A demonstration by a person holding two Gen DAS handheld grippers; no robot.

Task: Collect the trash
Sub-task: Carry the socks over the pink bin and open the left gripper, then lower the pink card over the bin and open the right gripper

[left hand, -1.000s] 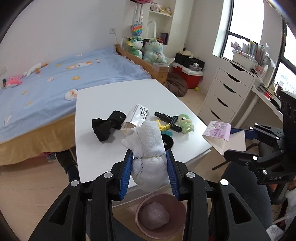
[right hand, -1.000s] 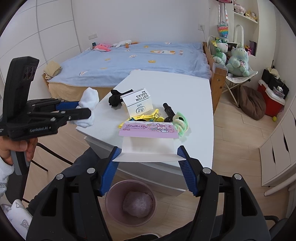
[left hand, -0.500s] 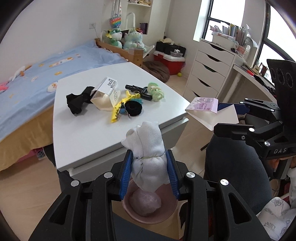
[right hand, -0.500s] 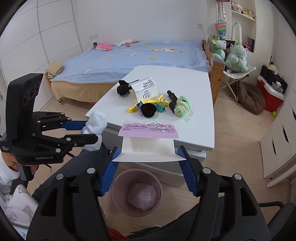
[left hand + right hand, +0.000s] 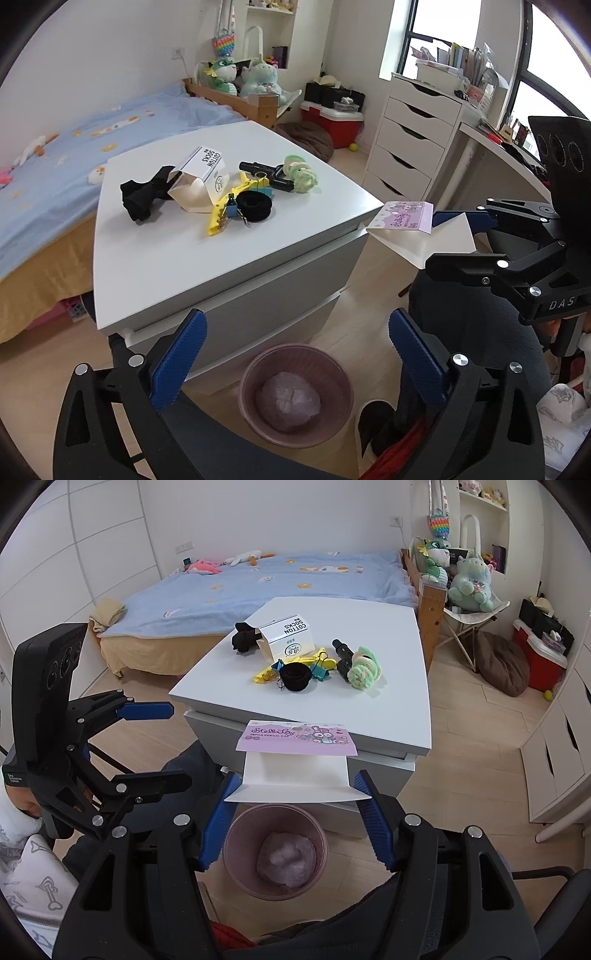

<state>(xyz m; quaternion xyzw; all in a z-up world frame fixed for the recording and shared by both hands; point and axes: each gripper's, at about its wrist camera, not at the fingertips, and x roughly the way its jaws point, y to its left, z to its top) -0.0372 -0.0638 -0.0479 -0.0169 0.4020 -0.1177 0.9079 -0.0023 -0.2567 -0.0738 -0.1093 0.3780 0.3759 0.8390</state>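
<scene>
My left gripper (image 5: pixel 295 321) hangs over the pink bin (image 5: pixel 295 349) on the floor; its jaws are opening and nothing is between them. A pale lump (image 5: pixel 288 404) lies in the bin. My right gripper (image 5: pixel 296 779) is shut on a white card pack with a purple header (image 5: pixel 297 738), held above the bin (image 5: pixel 236 834) at the table's front edge. From the left wrist view that pack (image 5: pixel 402 221) and the right gripper (image 5: pixel 448 240) sit to the right. The left gripper (image 5: pixel 175 744) shows at the left of the right wrist view.
On the white table (image 5: pixel 166 258) lie a cotton-socks box (image 5: pixel 205 173), a black sock (image 5: pixel 142 194), a black hair tie (image 5: pixel 255 206), yellow and blue clips (image 5: pixel 221 216) and a green fluffy thing (image 5: pixel 301 177). A bed stands behind; white drawers (image 5: pixel 410 147) at right.
The left gripper moved down over the bin with a white knotted bundle, then its jaws spread and the bundle is gone from between them. The right gripper still grips the card pack.
</scene>
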